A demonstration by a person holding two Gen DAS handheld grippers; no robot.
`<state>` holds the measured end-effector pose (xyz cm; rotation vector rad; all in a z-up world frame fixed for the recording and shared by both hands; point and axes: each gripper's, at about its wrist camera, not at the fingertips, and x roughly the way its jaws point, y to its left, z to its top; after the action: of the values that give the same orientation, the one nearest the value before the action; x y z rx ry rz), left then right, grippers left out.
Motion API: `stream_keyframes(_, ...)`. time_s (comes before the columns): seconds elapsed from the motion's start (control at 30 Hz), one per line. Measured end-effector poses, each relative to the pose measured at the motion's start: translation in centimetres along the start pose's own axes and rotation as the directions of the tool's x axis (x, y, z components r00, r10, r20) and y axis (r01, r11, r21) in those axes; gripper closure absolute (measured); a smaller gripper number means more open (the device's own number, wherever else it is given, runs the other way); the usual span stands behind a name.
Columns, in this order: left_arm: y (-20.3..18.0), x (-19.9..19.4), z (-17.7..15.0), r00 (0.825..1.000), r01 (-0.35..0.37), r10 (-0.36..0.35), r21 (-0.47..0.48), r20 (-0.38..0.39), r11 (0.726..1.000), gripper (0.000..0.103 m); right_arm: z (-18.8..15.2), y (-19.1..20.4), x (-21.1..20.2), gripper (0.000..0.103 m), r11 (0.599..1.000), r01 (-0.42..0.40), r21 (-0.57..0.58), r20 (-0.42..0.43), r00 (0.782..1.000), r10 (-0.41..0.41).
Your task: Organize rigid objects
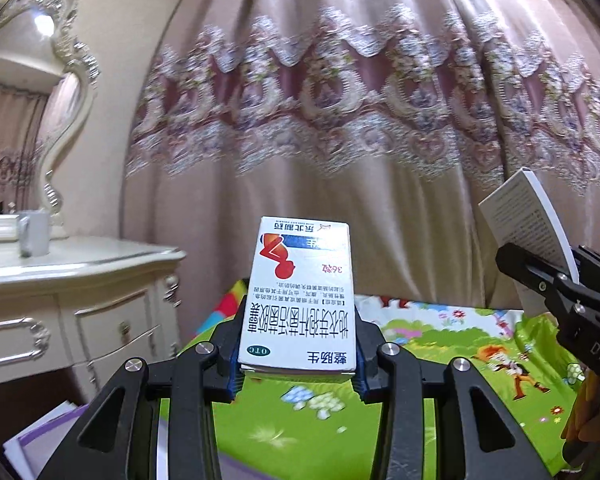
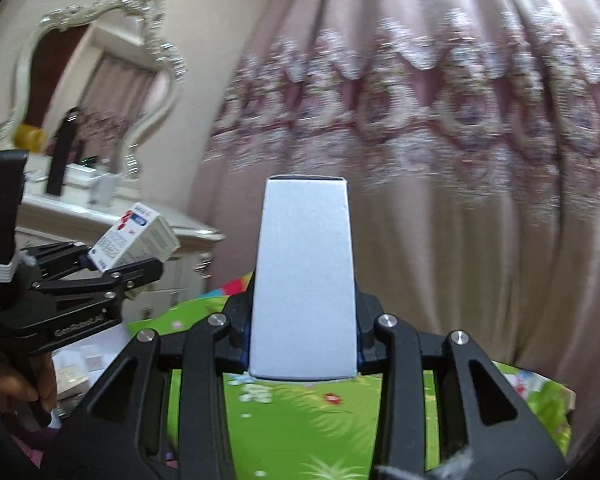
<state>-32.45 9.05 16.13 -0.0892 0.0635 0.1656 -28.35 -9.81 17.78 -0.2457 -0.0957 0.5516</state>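
My left gripper [image 1: 298, 344] is shut on a white medicine box [image 1: 300, 288] printed with a red figure and blue lettering. The box stands up between the pads, held level above a green cartoon mat [image 1: 440, 344]. In the right wrist view my right gripper [image 2: 304, 332] is shut on a plain white box [image 2: 304, 280], its blank face toward the camera. Each gripper shows in the other's view: the right gripper [image 1: 556, 272] with its white box [image 1: 524, 216] at the right edge, the left gripper [image 2: 108, 260] with the medicine box [image 2: 134, 242] at the left.
A pink embroidered curtain [image 1: 340, 120] fills the background. To the left stands a white dresser [image 1: 80, 264] with an ornate mirror [image 1: 60, 80] and a mug [image 1: 36, 232]. Small white boxes [image 2: 88, 360] lie low beside the mat. A hand [image 2: 32, 380] grips the left handle.
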Motion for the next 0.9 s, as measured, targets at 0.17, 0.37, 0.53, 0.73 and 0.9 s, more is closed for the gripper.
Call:
stream_keyframes(0.17, 3.6, -0.8, -1.2, 0.994, -0.088, 0.086, -0.034, -0.072, 0.996, 0.061, 0.3, 3.8, 2.1, 0.063, 0.984, -0.172, -0.041, -0.055, 0.984, 0.169)
stream_keyframes(0.37, 8.0, -1.5, -3.0, 0.969, -0.191, 0.172, -0.096, -0.178, 0.977, 0.061, 0.3, 7.7, 4.8, 0.063, 0.939, -0.341, -0.044, -0.135, 0.933, 0.333)
stream_keyframes(0.53, 11.2, -1.9, -4.6, 0.94, -0.261, 0.217, -0.142, -0.263, 0.955, 0.061, -0.3, 10.5, 7.1, 0.063, 0.891, -0.453, -0.026, -0.238, 0.869, 0.434)
stream_keyframes(0.73, 13.8, -1.6, -6.4, 0.901, -0.331, 0.265, -0.151, -0.344, 0.931, 0.061, -1.4, 13.3, 9.4, 0.063, 0.844, -0.537, 0.002, -0.343, 0.792, 0.505)
stream_keyframes(0.9, 15.6, -1.1, -8.7, 0.856, -0.373, 0.271, -0.165, -0.44, 0.913, 0.061, -3.3, 16.2, 11.0, 0.063, 0.795, -0.606, 0.006, -0.454, 0.707, 0.542)
